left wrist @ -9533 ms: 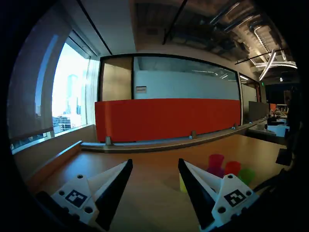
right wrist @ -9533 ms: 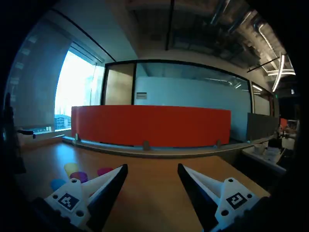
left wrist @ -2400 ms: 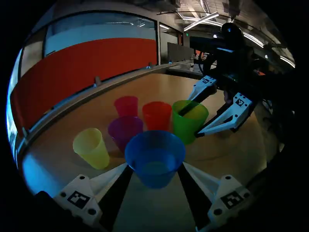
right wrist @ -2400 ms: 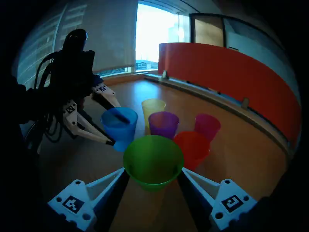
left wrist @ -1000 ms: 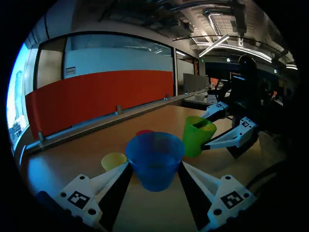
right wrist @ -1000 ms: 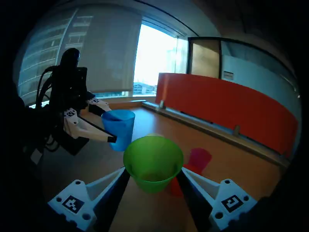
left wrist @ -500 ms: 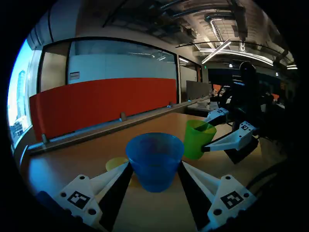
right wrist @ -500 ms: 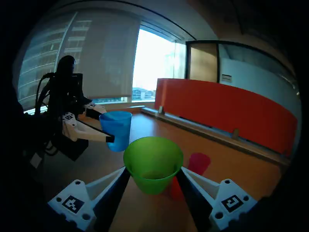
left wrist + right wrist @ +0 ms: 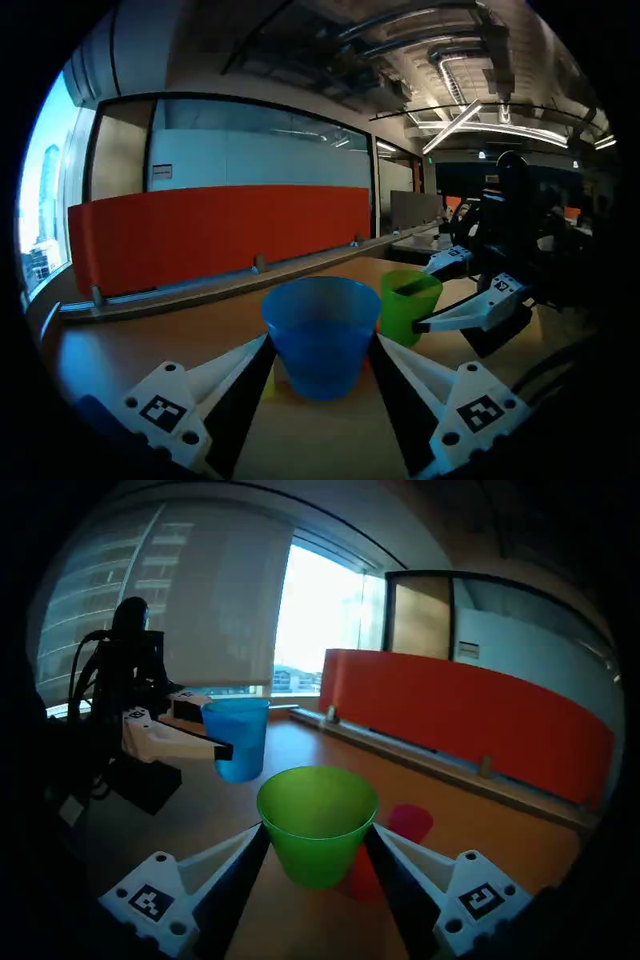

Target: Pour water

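An open-plan office: a long wooden bench (image 9: 180, 332) backed by an orange divider screen (image 9: 216, 232), a glass-walled room (image 9: 256, 156) at 12 o'clock, exposed ceiling ducts (image 9: 448, 72) and strip lights (image 9: 458, 126) at 1 o'clock, a window (image 9: 40, 216) onto city towers at 9 o'clock.

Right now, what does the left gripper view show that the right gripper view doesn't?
Left gripper view: ceiling light strips overhead. Right gripper view: a lowered roller blind and a pink cup. Shared: the blue cup gripped by the left tool, the green cup gripped by the right tool, and the orange partition behind them.
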Action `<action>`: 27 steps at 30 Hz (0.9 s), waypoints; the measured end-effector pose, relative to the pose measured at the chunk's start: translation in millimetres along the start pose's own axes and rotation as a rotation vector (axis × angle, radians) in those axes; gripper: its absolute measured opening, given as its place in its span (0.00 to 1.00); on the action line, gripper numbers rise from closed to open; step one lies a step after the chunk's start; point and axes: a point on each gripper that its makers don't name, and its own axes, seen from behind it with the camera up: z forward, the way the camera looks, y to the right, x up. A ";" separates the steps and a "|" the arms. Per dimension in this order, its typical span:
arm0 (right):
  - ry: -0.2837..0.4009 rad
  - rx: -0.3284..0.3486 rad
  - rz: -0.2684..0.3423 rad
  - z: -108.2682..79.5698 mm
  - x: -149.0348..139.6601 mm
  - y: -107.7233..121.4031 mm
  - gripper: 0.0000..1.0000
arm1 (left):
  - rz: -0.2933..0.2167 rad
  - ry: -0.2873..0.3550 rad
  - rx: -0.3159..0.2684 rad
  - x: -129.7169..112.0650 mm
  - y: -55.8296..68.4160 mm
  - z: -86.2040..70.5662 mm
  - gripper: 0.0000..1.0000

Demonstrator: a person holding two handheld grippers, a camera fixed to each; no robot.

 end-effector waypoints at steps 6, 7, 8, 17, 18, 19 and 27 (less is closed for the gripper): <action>0.014 -0.005 0.001 1.4 3.0 0.7 0.86 | -0.010 0.030 0.005 9.5 -0.1 -2.5 0.79; 0.017 -0.006 0.002 1.6 3.8 0.8 0.86 | -0.012 0.033 0.005 10.3 -0.1 -2.6 0.79; 0.021 -0.008 0.003 1.9 4.7 0.9 0.86 | -0.014 0.036 0.005 11.2 -0.1 -2.7 0.79; 0.051 -0.015 0.002 5.0 11.2 -1.0 0.87 | -0.008 0.042 0.008 11.6 2.6 -2.7 0.79; 0.056 -0.016 0.003 5.3 12.4 -1.3 0.87 | -0.007 0.045 0.009 12.3 2.7 -2.9 0.79; 0.061 -0.016 0.005 5.6 13.6 -1.7 0.88 | -0.007 0.048 0.009 13.2 2.8 -3.2 0.79; 0.096 -0.014 0.032 8.0 19.7 -3.1 0.88 | -0.014 0.074 0.012 19.7 3.1 -6.1 0.79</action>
